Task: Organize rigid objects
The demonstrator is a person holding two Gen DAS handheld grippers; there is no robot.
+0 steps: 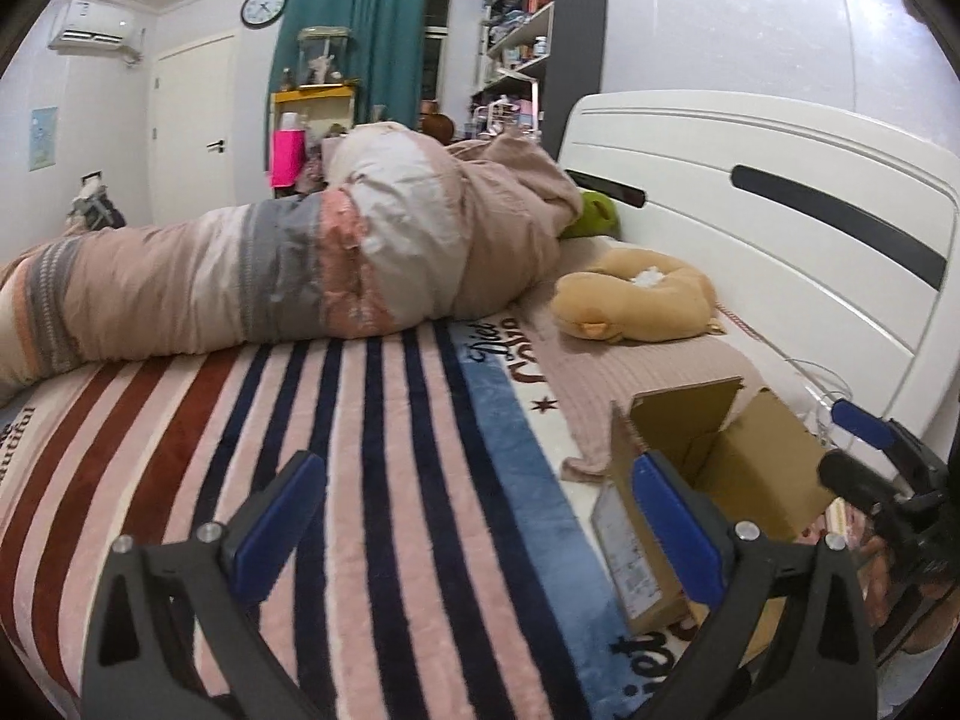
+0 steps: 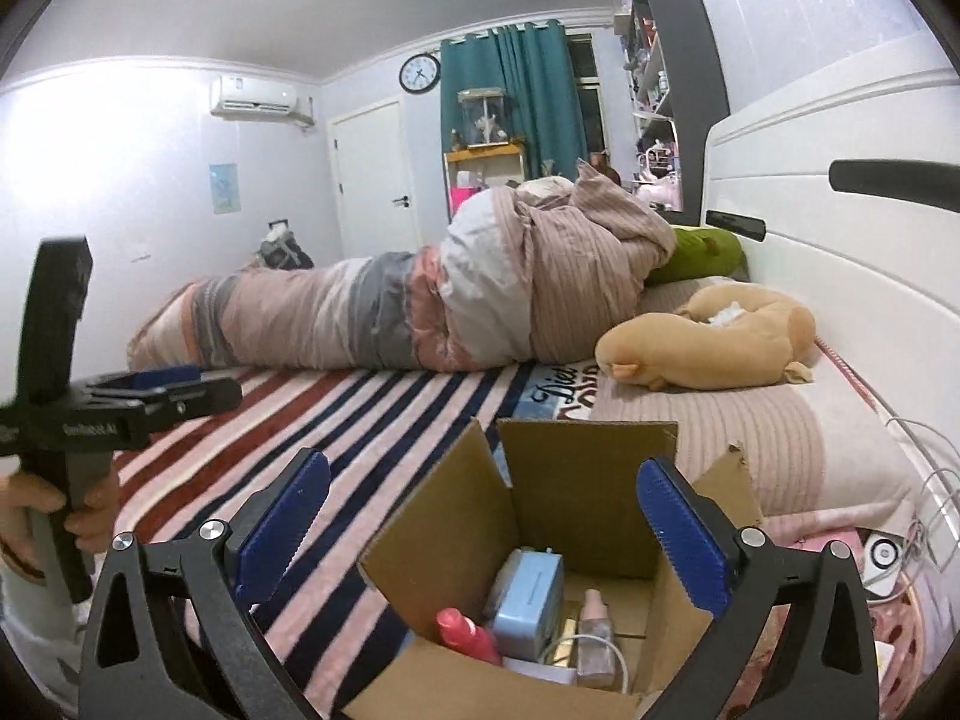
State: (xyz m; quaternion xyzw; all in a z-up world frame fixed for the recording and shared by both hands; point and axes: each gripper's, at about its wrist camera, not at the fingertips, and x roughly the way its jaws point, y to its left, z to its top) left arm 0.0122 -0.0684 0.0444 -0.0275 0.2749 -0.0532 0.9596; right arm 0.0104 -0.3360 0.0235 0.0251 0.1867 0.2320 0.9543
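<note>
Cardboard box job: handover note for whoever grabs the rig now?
Left gripper: open, empty, over the striped blanket beside the box.
Right gripper: open, empty, above the open cardboard box.
In the box: red bottle, light blue box, small pink bottle, white cable.
Done: those items are packed.
Left: no loose rigid items visible on the bed; check outside the views.

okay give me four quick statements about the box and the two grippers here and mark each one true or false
1. The cardboard box has its flaps open. True.
2. The box is empty. False: it holds a red bottle, a light blue box and other small items.
3. The right gripper is clamped on the red bottle. False: its jaws are wide apart, holding nothing.
4. The left gripper is open over the striped blanket. True.
</note>
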